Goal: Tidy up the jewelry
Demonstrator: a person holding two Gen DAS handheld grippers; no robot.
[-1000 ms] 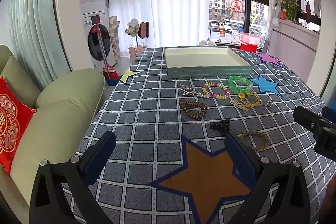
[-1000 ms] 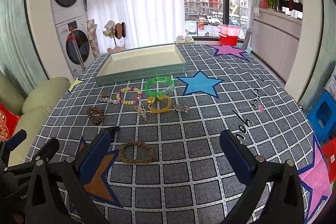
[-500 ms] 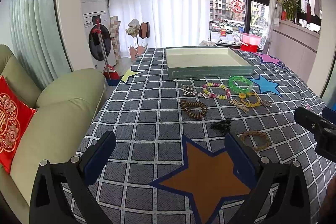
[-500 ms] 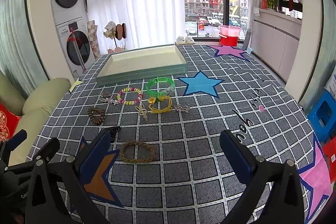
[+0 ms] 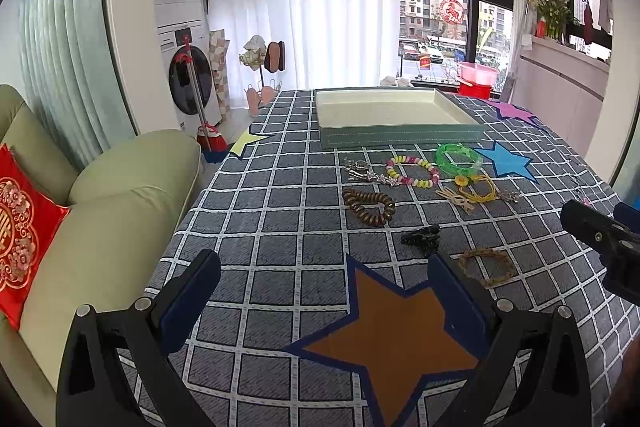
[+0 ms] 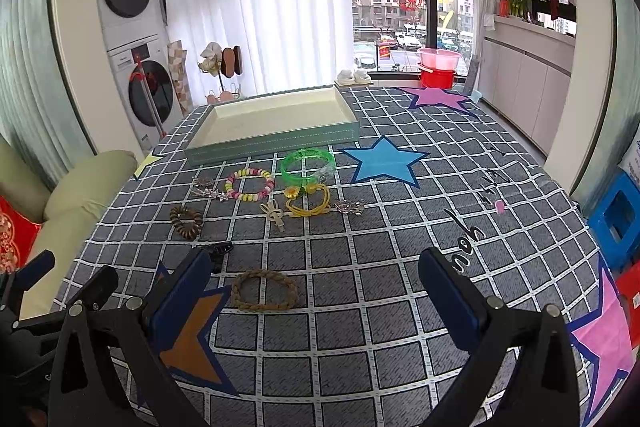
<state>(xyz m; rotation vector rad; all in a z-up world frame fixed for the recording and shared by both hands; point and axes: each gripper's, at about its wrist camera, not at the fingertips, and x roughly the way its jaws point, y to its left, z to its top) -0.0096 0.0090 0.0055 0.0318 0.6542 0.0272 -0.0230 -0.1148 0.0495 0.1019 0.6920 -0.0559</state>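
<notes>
Tongs come first at the near edge of the table [image 6: 400, 307], which wears a grey checked cloth with coloured stars: the left tongs [image 5: 324, 291] are spread wide over an orange star [image 5: 392, 331] and hold nothing, and the right tongs [image 6: 316, 287] are likewise spread and empty. Between the right tongs' fingers lies a braided brown bracelet [image 6: 265, 289], flat on the cloth. Just beyond it, beside the left finger of that pair, sits a black hair clip [image 6: 219, 249]. Farther in, a dark brown coiled hair tie [image 5: 369, 207] lies alone. Past that runs a loose row across the middle: silver star clips [image 5: 366, 171], a pastel bead bracelet [image 5: 412, 171], a yellow cord with a flower [image 5: 478, 187] beside a beige bow clip [image 5: 454, 195], a small silver charm [image 6: 351, 207], and a green bangle [image 5: 459, 155]. Nearest the far edge stands a shallow cream tray [image 5: 400, 138] with green walls, apart from all the jewelry.
</notes>
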